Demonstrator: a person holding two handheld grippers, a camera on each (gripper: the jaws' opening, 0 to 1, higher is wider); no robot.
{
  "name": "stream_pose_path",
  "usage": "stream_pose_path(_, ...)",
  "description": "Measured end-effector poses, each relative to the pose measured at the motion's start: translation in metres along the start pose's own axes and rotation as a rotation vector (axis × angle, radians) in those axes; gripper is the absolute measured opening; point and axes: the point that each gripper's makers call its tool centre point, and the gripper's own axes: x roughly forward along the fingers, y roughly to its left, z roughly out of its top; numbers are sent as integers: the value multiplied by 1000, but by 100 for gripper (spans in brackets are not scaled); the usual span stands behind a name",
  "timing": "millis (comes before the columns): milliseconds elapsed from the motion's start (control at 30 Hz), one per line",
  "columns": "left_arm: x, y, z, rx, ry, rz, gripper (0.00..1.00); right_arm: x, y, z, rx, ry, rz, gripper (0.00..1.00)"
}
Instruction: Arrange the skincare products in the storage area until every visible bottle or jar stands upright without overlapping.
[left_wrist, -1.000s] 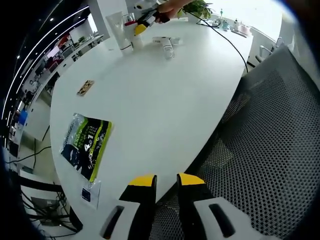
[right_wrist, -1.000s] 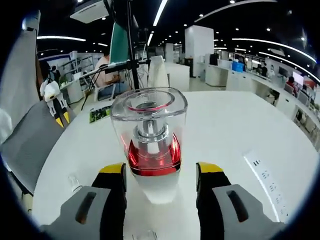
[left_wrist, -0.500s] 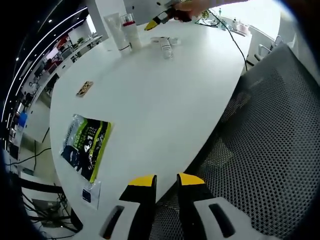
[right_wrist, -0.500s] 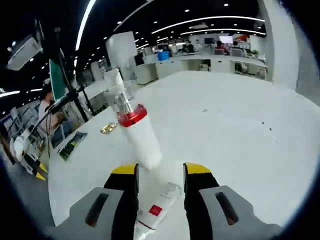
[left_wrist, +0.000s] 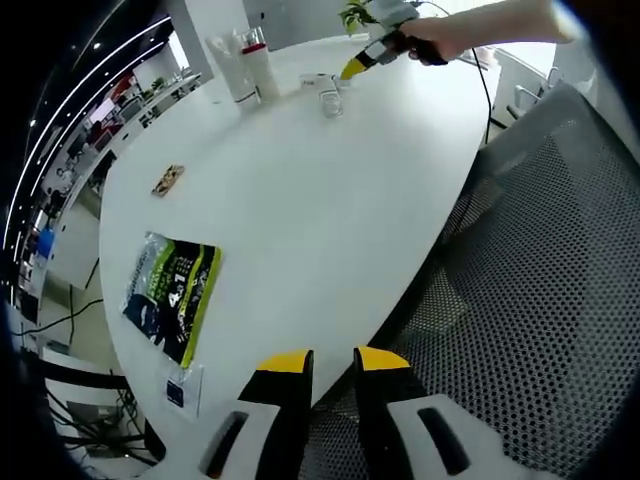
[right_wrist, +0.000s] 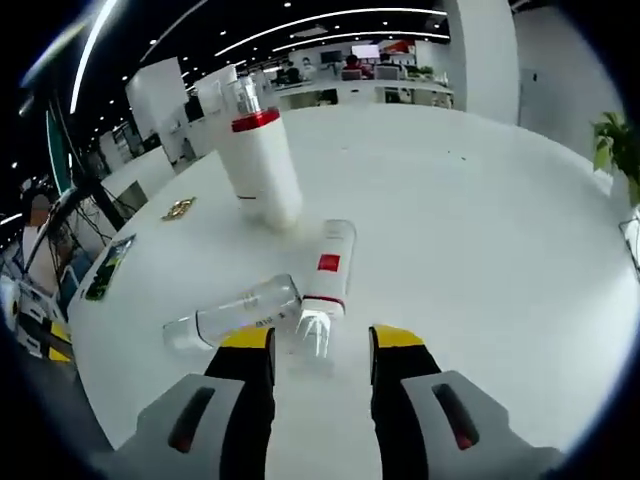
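A white bottle (right_wrist: 258, 165) with a red ring and a clear cap stands upright on the white table (right_wrist: 480, 230). In front of it lie a white tube (right_wrist: 328, 265) with a red label and a clear bottle (right_wrist: 235, 312), both on their sides and touching at their near ends. My right gripper (right_wrist: 322, 340) is open and empty, its tips just short of the tube's clear cap. From the left gripper view the same group is far off: the standing bottle (left_wrist: 262, 70), a tall white tube (left_wrist: 222, 58) beside it, the lying items (left_wrist: 330, 92), and the right gripper (left_wrist: 356, 68) in a person's hand. My left gripper (left_wrist: 333, 362) hangs at the table's near edge, its jaws a narrow gap apart, holding nothing.
A green and black packet (left_wrist: 172, 290) and a small card (left_wrist: 180, 385) lie near the left gripper's end of the table. A small gold item (left_wrist: 170, 178) sits mid-table. A grey mesh chair (left_wrist: 540, 300) stands against the table's edge. A potted plant (right_wrist: 615, 140) is at the right.
My right gripper has let go of the red-ringed bottle, which now stands upright, and has drawn back to the lying tube and clear bottle. The left gripper has stayed put.
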Motion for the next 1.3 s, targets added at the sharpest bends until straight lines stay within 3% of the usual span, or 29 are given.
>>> stream_pose_path(33, 0, 0, 0, 1, 1, 0, 17, 1, -2, -1, -56, 15, -22, 31)
stream_pose_path(233, -1, 0, 0, 6, 4, 0, 17, 10, 1, -9, -97, 66, -59, 30)
stream_pose_path(400, 0, 0, -1, 17, 14, -3, 17, 9, -2, -4, -117, 50, -65, 27)
stream_pose_path(500, -1, 2, 0, 21, 9, 8, 17, 9, 0, -2, -136, 35, -48, 19)
stream_pose_path(767, -2, 3, 1, 30, 7, 17, 17, 7, -2, -5, -173, 44, -47, 17)
stream_pose_path(1067, -3, 4, 6, 49, -7, 36, 17, -24, -3, 2, -197, 7, -23, 17)
stream_pose_path(1300, -9, 8, 12, 48, -40, 64, 17, -60, 11, 14, -208, -79, 4, 17)
